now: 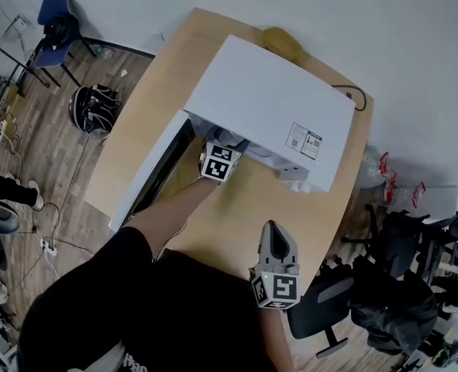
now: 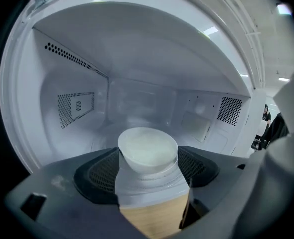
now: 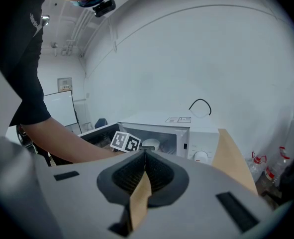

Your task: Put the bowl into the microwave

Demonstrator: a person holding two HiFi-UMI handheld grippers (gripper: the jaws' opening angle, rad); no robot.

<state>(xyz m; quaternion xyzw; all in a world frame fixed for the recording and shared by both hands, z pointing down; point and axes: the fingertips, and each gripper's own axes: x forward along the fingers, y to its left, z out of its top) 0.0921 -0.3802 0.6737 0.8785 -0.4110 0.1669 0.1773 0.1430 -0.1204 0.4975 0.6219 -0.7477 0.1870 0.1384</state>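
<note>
A white microwave (image 1: 267,107) stands on the wooden table (image 1: 236,223) with its door (image 1: 147,180) swung open to the left. My left gripper (image 1: 221,155) reaches into the opening, and its jaws sit tight on either side of a small white bowl (image 2: 147,151) just inside the white cavity (image 2: 137,103). The right gripper view shows the same bowl (image 3: 150,144) in the opening, beside the left gripper's marker cube (image 3: 125,141). My right gripper (image 1: 273,229) hovers over the table's near part, in front of the microwave. It is shut (image 3: 146,159) with nothing in it.
A black cable (image 1: 356,95) and a yellow object (image 1: 283,41) lie behind the microwave. A dark office chair (image 1: 321,308) and black bags (image 1: 399,285) crowd the floor at the right. A blue chair (image 1: 58,22) and floor clutter (image 1: 93,107) are at the left.
</note>
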